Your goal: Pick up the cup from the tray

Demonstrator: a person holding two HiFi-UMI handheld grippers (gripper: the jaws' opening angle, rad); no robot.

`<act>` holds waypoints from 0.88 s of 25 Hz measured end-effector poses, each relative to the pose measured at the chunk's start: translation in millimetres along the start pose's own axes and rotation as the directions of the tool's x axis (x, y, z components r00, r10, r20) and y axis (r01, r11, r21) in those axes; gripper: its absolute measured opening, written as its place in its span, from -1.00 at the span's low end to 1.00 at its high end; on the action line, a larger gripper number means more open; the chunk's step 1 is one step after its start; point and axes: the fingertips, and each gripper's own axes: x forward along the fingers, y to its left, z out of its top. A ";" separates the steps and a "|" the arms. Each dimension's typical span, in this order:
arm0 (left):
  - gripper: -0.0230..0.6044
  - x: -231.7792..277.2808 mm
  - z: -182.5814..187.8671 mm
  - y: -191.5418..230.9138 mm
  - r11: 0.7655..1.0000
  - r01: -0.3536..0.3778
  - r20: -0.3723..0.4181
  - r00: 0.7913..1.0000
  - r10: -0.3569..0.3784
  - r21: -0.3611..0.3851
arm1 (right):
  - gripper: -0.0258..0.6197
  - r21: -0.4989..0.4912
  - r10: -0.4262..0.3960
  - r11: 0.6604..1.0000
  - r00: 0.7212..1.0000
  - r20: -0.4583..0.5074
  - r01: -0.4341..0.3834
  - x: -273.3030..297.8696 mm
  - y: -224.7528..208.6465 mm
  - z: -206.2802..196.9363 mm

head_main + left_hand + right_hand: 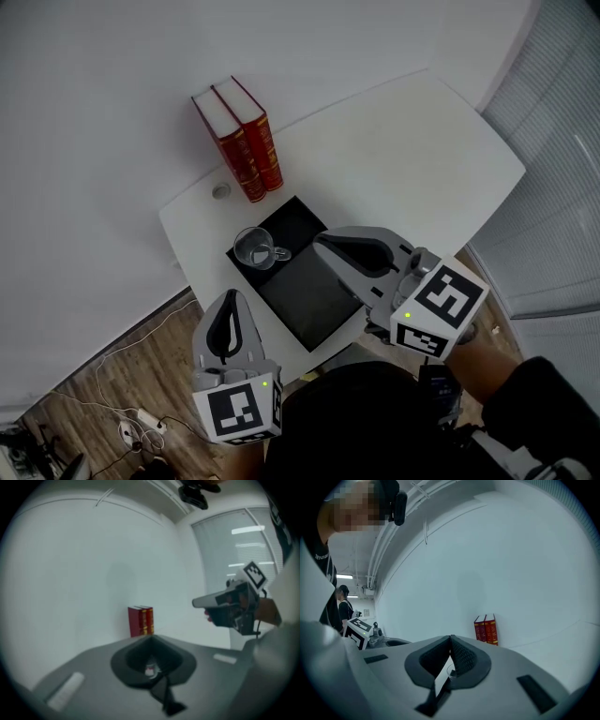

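Note:
A clear glass cup (255,249) with a handle stands upright in the far left corner of the black tray (309,298) on the white table (403,159). My right gripper (322,242) hovers over the tray's right side, its tip a little right of the cup, jaws shut and empty. In the right gripper view its jaws (451,636) meet at the tips, and a bit of the glass cup (450,670) shows through the gap below them. My left gripper (228,298) hangs off the table's near left edge, shut with nothing in it (151,637).
Two red books (242,141) stand upright at the table's far edge behind the tray. A small round disc (221,190) lies beside them. Cables and a power strip (141,422) lie on the wooden floor at lower left. Window blinds (553,187) run along the right.

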 end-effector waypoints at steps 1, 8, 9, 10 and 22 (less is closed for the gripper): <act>-0.92 3.2 -2.8 3.1 1.000 -0.012 -0.006 1.000 0.012 -0.004 | -0.88 0.002 0.010 1.000 1.000 0.000 -0.010 4.5 -2.3 0.4; -0.72 32.7 -33.6 5.5 0.999 -0.032 -0.061 0.998 0.032 -0.011 | -0.88 0.015 0.076 0.997 0.997 -0.018 -0.076 25.1 -17.8 -3.5; -0.67 36.8 -38.3 4.8 0.999 -0.033 -0.070 0.997 0.032 -0.011 | -0.88 0.014 0.082 0.997 0.996 -0.022 -0.082 26.6 -20.1 -3.2; -0.60 40.9 -43.1 4.2 0.999 -0.033 -0.079 0.996 0.032 -0.011 | -0.88 0.014 0.087 0.996 0.996 -0.025 -0.087 27.7 -22.4 -3.1; 0.07 79.5 -92.1 -0.5 1.000 -0.004 -0.143 0.990 0.001 -0.018 | -0.88 0.012 0.121 0.993 0.992 -0.042 -0.121 37.8 -38.3 -4.1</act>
